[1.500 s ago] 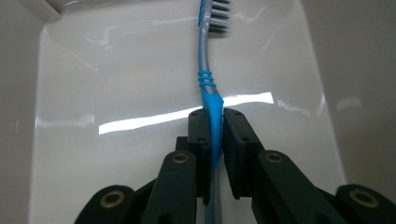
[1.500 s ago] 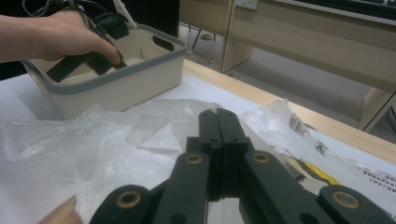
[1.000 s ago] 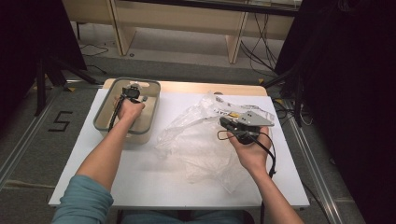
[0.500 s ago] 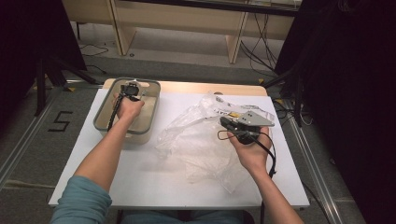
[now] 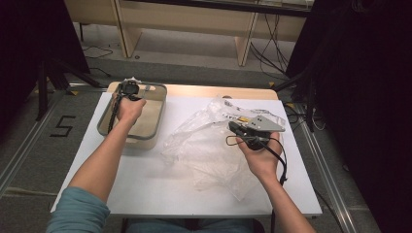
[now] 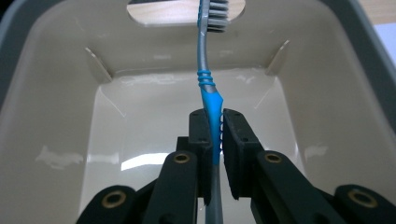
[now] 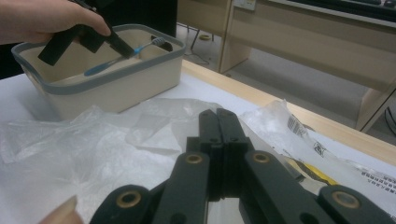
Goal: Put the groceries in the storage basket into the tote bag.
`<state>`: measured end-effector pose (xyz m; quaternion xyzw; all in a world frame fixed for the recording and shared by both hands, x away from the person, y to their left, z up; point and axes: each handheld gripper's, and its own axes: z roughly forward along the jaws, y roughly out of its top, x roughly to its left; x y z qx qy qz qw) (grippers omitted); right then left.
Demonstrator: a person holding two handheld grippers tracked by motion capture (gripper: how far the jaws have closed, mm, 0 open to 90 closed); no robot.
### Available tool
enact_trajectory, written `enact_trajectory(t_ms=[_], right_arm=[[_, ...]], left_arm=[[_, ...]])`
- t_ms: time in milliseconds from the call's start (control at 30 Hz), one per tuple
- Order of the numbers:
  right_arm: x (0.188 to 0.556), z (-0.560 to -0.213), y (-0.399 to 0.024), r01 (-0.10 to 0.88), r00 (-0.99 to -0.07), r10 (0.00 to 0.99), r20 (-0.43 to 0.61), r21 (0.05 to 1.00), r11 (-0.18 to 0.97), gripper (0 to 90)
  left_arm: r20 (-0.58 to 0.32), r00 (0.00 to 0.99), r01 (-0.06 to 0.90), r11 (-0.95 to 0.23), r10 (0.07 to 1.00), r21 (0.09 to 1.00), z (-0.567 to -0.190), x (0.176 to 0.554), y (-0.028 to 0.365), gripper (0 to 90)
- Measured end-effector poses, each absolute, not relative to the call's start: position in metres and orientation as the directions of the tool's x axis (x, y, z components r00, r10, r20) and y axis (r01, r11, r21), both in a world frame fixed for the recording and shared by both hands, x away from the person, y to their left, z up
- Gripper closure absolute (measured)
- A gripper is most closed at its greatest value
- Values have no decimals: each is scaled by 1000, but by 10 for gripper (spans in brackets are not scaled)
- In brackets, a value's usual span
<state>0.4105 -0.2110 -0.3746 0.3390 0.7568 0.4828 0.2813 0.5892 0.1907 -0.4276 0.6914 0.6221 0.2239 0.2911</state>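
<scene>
A: Start at the left. What has changed?

B: The left hand-held gripper [image 6: 213, 135] pinches a blue-and-grey toothbrush [image 6: 208, 91] by its handle, over the beige bin [image 5: 154, 127] with the grey rim. Compared with a second ago, the hand sits a little higher above the bin; the shift in the high view is slight.

A: So is the toothbrush going in or coming out?

B: Hard to say. The brush is held clear of the bin floor, bristles toward the far wall with the handle cut-out. My guess is it is being lifted, though a placement is not ruled out.

A: Anything else in the bin?

B: Nothing that I can see; its floor looks bare and glossy.

A: And to the right?

B: A crumpled clear plastic bag [image 5: 204, 145] lies on the white desk [image 5: 145, 189], printed packaging at its far end. The right hand-held gripper [image 7: 218, 126] has its jaws pressed together, and looks to pin a fold of that bag. It has not moved.
</scene>
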Motion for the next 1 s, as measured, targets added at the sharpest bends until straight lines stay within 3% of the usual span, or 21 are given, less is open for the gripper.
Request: enact_trajectory(t_ms=[1000], right_arm=[[410,-375,-211,243,-605,790,-97,923,299,900]], left_arm=[[-129,233,613,-42,964,789,-378,550,191,819]])
